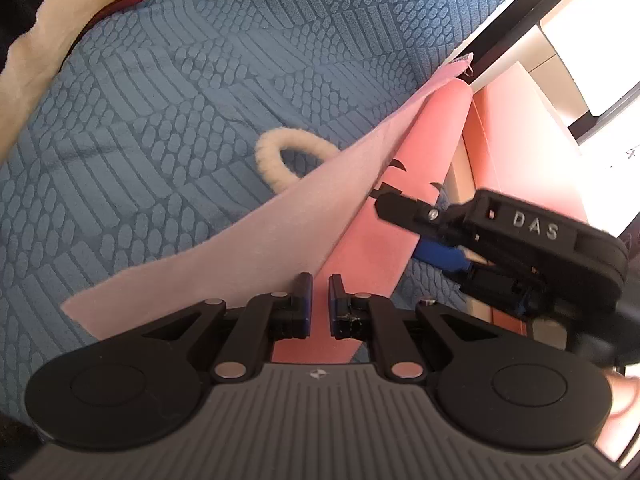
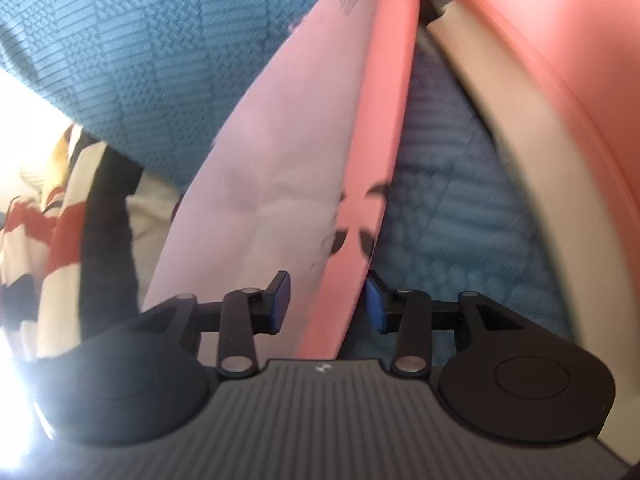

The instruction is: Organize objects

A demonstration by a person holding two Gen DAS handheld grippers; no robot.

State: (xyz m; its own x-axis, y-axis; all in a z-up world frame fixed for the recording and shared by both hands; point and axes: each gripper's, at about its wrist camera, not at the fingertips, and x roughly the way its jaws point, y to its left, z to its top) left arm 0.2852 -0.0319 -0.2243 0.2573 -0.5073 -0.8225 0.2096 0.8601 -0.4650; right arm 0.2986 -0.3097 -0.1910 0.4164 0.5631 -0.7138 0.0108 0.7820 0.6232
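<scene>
While the left gripper (image 1: pixel 320 300) sits at the bottom centre of its own view, its blue-padded jaws stand nearly together, clamped on the lower edge of a flat coral-pink fabric piece with black palm-like marks (image 1: pixel 400 216). That piece rises from the jaws toward the upper right of the frame, ending in a rounded top near a dark frame edge. Just left of it, and partly overlapping it, lies a pale pink felt-like sheet (image 1: pixel 256 248), which stretches from the lower left up to a small tag at the upper right. Both lie over a blue quilted bedspread with raised geometric patterns (image 1: pixel 168 92). A cream fluffy loop (image 1: pixel 280 152) rests on the bedspread at mid-frame, its right part hidden behind the pale sheet. At the upper left, a cream cloth with a dark red border (image 1: pixel 52 40) touches the bedspread's edge.

From the right side of that view, the right gripper (image 1: pixel 404 228) reaches in toward the coral piece's right edge, one black finger over the palm marks.

Seen in the right wrist view, the right gripper (image 2: pixel 328 300) has its jaws parted, with the coral piece (image 2: pixel 376 128) running up between them; the right blue pad sits at its edge, the left pad stands clear of it. The pale sheet (image 2: pixel 280 152) lies just left. A striped red, white and black cloth (image 2: pixel 48 224) fills the left edge, and a large coral and beige shape (image 2: pixel 532 80) curves down the right, blurred.
</scene>
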